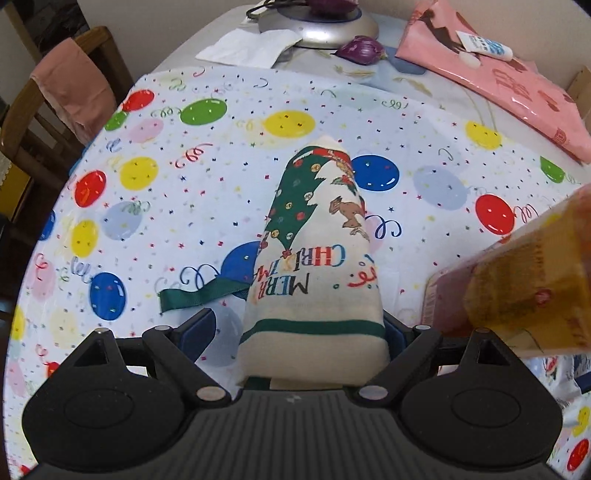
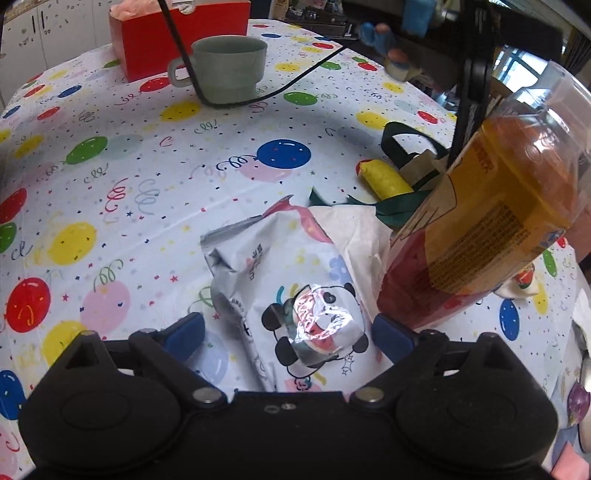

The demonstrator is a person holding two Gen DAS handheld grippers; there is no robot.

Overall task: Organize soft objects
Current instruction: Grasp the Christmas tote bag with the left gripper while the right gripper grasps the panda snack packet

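Observation:
A cream "Merry Christmas" cloth bag [image 1: 317, 243] with a green handle lies on the balloon-print tablecloth [image 1: 155, 206]. My left gripper [image 1: 301, 332] is open, its blue pads either side of the bag's near end. In the right wrist view my right gripper [image 2: 288, 334] is open around a silver panda-print soft packet [image 2: 295, 288], which lies on white cloth [image 2: 365, 240]. An orange-and-red bottle [image 2: 491, 221] leans just right of the packet; it also shows in the left wrist view [image 1: 524, 284].
A pink bag [image 1: 502, 77], a purple onion [image 1: 362, 50], white paper and a silver dish sit at the far edge. A wooden chair [image 1: 55, 110] stands at left. A green cup [image 2: 229, 68], a red box [image 2: 177, 33], a black cable and a yellow roll [image 2: 384, 177] lie beyond the packet.

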